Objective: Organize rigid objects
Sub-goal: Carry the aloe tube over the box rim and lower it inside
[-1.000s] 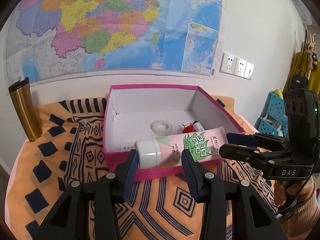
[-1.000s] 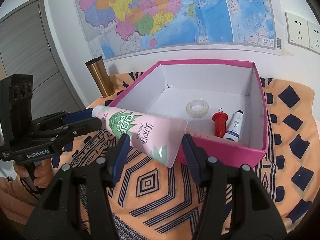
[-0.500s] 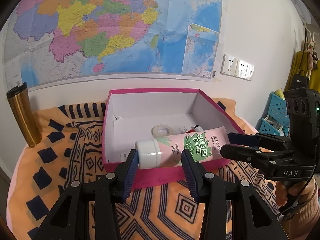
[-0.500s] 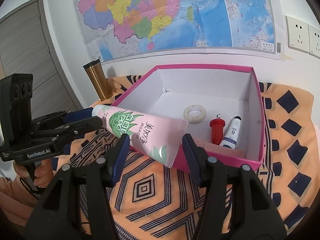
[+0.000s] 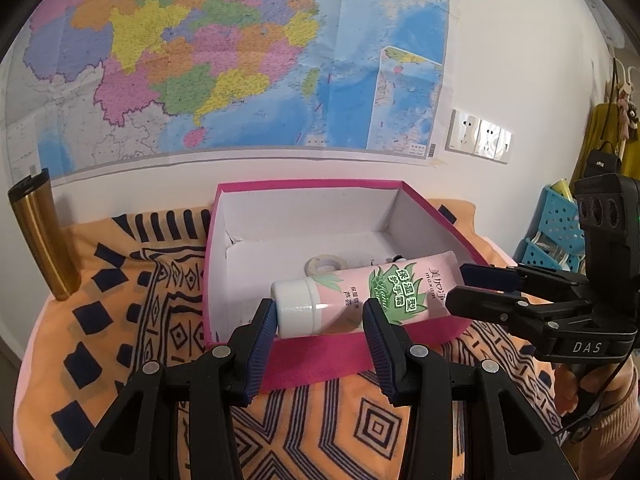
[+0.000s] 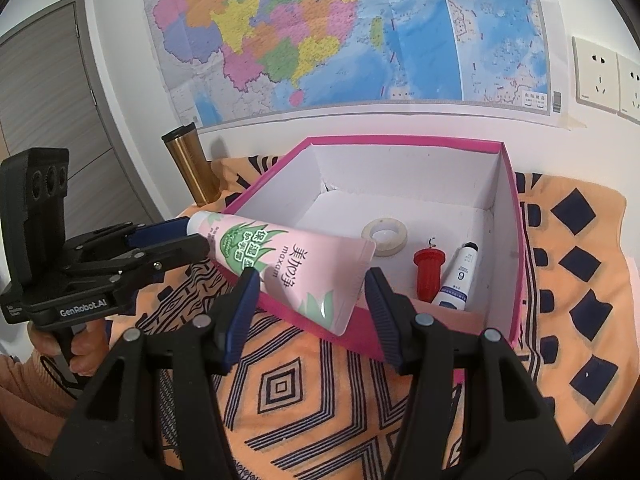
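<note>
The tube (image 5: 360,298) hangs across the near wall of the box (image 5: 320,354), cap end outside the box's left edge, crimped end over its inside. The left gripper (image 5: 319,322) clamps the white cap; the right gripper (image 6: 308,300) clamps the flat tail. Both sets of pads press on the tube, so both are gripping it.

Inside the box, a tape roll (image 6: 384,234) lies near the middle of the floor, with a red cap-like piece (image 6: 428,274) and a small white tube (image 6: 458,276) toward the box's right wall. A gold flask (image 5: 42,236) stands left of the box by the wall, well apart from it. The box sits on a patterned cloth (image 6: 304,396); a map (image 5: 224,56) hangs above it, with sockets (image 5: 478,136) to the map's right.

From the left wrist view the tube hides most of the red piece and small white tube; blue baskets (image 5: 554,228) show right of the box only there. The right wrist view shows the box's contents clear, plus a door (image 6: 52,120) left of the box and a hand (image 6: 86,346) under the left gripper.
</note>
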